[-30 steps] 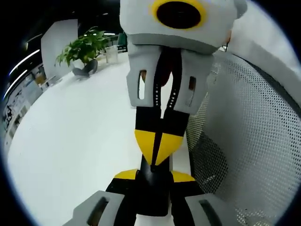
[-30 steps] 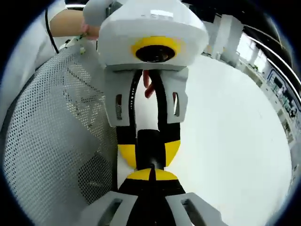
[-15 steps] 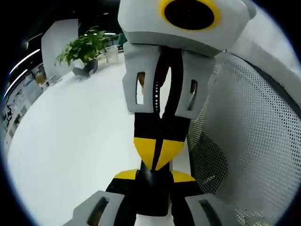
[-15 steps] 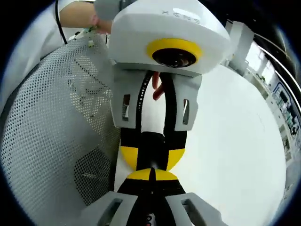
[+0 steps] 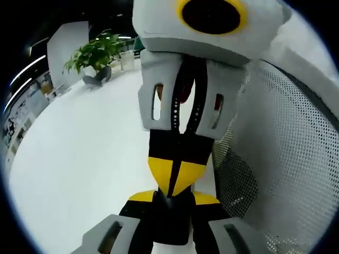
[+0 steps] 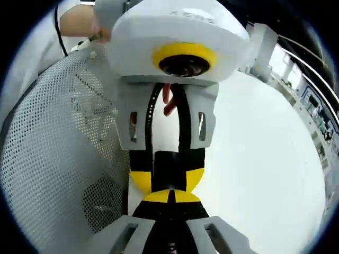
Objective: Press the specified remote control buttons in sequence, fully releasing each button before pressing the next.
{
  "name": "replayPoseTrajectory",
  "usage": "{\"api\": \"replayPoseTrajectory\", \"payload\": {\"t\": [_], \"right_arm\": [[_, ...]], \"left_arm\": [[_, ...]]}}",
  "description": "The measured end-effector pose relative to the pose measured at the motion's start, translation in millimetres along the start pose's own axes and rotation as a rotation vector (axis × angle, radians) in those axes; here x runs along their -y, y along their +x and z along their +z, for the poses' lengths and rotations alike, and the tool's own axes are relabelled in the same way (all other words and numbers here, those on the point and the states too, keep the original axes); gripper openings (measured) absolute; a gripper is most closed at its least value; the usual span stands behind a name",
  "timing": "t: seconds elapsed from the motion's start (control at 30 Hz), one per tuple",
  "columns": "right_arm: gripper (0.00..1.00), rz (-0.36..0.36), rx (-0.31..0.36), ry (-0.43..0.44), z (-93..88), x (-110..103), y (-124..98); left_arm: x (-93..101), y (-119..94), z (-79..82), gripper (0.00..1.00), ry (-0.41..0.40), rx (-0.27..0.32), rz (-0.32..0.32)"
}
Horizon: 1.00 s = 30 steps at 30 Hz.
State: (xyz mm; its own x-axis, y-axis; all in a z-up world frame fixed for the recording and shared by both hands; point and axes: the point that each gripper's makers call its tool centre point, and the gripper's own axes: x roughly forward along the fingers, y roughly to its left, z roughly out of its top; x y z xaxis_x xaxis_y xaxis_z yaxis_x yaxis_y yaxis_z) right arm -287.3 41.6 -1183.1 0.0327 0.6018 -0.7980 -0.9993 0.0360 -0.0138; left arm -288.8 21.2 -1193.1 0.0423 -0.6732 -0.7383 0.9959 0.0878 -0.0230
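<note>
Grippers tip to tip, lower centre of both views, over white tabletop (image 5: 79,159).
Left gripper (image 5: 170,197) clenched on nothing; right gripper (image 6: 169,194) likewise; grey mesh chair back (image 5: 286,159) alongside.

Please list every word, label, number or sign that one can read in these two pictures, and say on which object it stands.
Faint embossed letters on top of the left gripper housing, seen in the right gripper view: too blurred to read.
Posters on the far wall behind the white table: too small to read.
No other text.
</note>
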Motion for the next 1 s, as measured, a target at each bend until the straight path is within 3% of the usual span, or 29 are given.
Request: {"api": "replayPoseTrajectory", "payload": {"t": [0.1,0.17,0.23,0.37,0.53,0.67,0.73,0.8,0.9,1.0], "right_arm": [[0.0,0.039,0.062,0.122,0.2,1,-2],[0.0,0.016,0.051,0.188,-7.4,4,-7],[0.02,0.019,0.04,0.162,-13.3,4,-11],[0.18,0.019,0.014,0.188,-28.8,1,-22],[0.25,0.023,-0.016,0.157,-43.9,-5,-26],[0.22,0.001,-0.02,0.132,-46.3,-3,-24],[0.23,0.002,-0.018,0.135,-46.1,-3,-24],[0.23,0.001,-0.015,0.139,-46.3,-3,-23],[0.23,-0.001,-0.013,0.138,-46.0,-3,-23],[0.23,-0.004,-0.012,0.137,-46.2,-3,-23]], "left_arm": [[-0.3,0,-0.4,0.23,-0.001,0.0,0.003],[-0.2,1,-0.4,0.23,-0.003,0.002,0.005],[-0.3,1,-0.5,0.23,-0.001,-0.004,0.006],[-0.4,1,-1.0,0.23,0.0,-0.012,0.001],[-0.1,1,-1.6,0.23,-0.003,-0.001,0.002],[1.5,1,-0.9,0.25,-0.001,0.026,0.018],[3.9,1,0.8,0.29,-0.03,0.04,0.011],[9.1,0,2.9,0.37,-0.116,0.049,-0.012],[3.5,-3,5.1,0.52,-0.144,0.061,0.023],[-6.8,-18,17.9,0.56,-0.202,0.145,0.084]]}}
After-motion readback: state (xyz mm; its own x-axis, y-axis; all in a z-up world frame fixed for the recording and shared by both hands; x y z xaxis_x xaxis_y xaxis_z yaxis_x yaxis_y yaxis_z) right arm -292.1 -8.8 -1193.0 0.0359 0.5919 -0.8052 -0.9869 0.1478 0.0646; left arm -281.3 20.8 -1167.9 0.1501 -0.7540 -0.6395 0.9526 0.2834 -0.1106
